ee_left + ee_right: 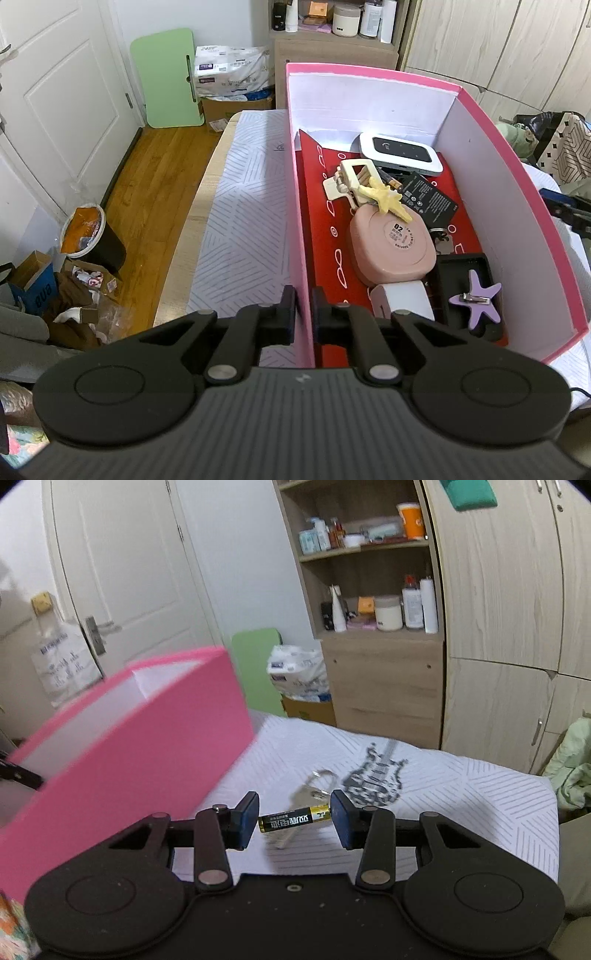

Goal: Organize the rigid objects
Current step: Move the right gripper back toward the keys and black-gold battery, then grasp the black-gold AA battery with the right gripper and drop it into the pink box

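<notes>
Cylindrical battery (294, 819), glossy black-and-gold

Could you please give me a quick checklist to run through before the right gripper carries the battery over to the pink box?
1. Battery held end to end between the right gripper fingers: ok.
2. Battery lifted off the cloth: cannot tell.
3. Left gripper clamped on the pink box wall, steadying it: ok.
4. Box open at the top: ok.
5. Free room inside the box near the white router: ok.
6. Keys on the cloth still to collect: not ok.
</notes>
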The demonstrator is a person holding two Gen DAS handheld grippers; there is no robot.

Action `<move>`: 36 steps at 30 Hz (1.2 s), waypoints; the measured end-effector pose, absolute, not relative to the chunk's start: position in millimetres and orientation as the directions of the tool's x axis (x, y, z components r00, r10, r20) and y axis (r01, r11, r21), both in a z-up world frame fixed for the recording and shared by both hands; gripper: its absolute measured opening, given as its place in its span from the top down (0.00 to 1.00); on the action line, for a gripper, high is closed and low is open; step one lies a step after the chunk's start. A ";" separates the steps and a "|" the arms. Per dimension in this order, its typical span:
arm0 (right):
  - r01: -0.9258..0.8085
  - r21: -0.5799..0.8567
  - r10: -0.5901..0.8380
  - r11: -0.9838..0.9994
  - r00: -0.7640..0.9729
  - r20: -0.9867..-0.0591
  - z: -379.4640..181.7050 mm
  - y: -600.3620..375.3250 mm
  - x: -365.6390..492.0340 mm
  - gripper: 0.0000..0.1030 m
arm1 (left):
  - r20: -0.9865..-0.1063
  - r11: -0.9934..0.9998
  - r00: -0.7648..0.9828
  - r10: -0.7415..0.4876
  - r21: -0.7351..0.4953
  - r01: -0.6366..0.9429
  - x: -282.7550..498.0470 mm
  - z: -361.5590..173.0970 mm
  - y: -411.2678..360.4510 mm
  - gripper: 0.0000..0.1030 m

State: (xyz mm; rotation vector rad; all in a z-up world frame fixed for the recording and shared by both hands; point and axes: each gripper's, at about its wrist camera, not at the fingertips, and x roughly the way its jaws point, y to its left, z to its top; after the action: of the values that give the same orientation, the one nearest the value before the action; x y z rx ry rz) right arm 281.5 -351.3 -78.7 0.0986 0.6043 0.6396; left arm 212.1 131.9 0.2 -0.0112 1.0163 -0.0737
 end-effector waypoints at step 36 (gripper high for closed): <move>-0.709 0.111 0.499 0.697 0.367 -0.785 -16.6 -138.0 328.4 0.54 | -0.777 0.986 0.609 -0.161 -0.102 0.131 195.4 -8.5 145.5 0.88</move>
State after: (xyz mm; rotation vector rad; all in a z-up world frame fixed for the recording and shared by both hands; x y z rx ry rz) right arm 328.5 -138.0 -16.6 -0.2637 0.9043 0.7872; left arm 195.4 145.5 -8.5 -0.0360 0.9002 -0.1686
